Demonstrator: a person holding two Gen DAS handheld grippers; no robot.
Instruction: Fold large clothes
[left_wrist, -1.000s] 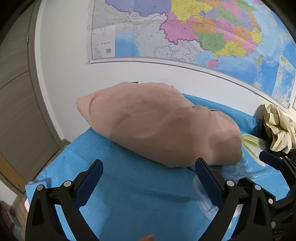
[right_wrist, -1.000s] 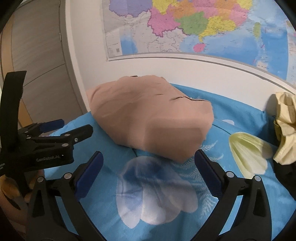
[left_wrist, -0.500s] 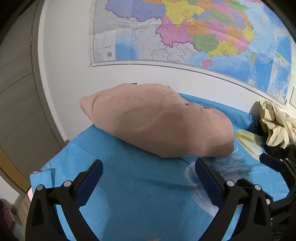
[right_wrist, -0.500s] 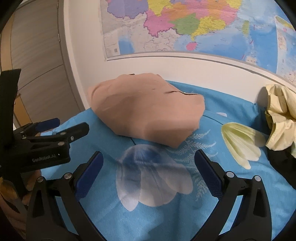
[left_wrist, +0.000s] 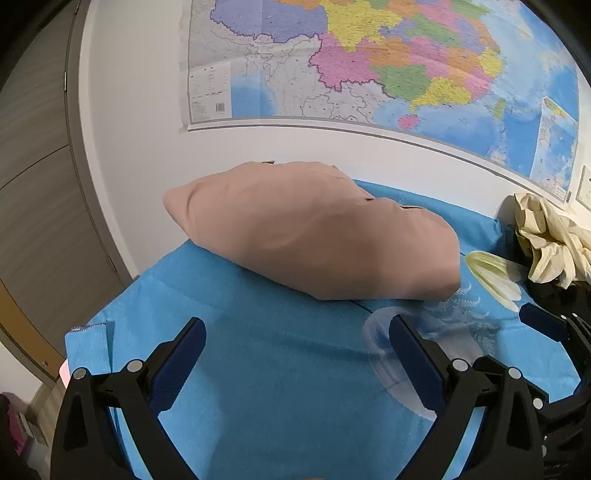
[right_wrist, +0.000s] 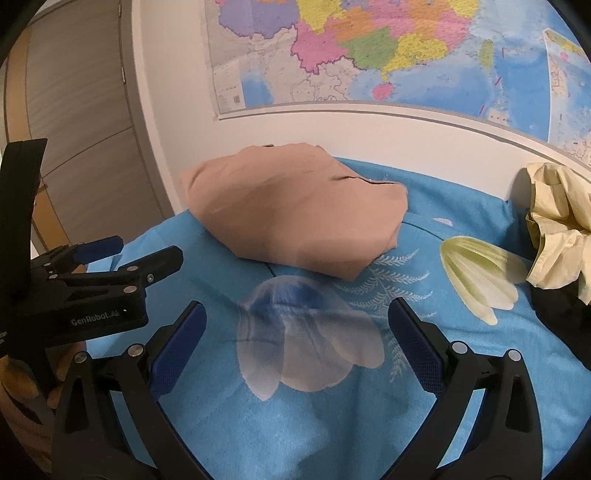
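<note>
- Tan garment (left_wrist: 314, 236), already folded into a compact bundle, is lying at the far left end of the blue floral sheet (left_wrist: 280, 369), close to the wall under the map (left_wrist: 369, 62), probably parked there as finished work.
- Left gripper (left_wrist: 297, 349) is hovering with jaws spread wide, gripping nothing; the bundle is sitting ahead of its tips, apart from them.
- Right gripper (right_wrist: 297, 338) is likewise hanging released and empty over the printed flower, the bundle ahead and slightly left.
- Crumpled cream garment (right_wrist: 557, 225) is waiting at the right edge on something dark, likely next for folding.
</note>
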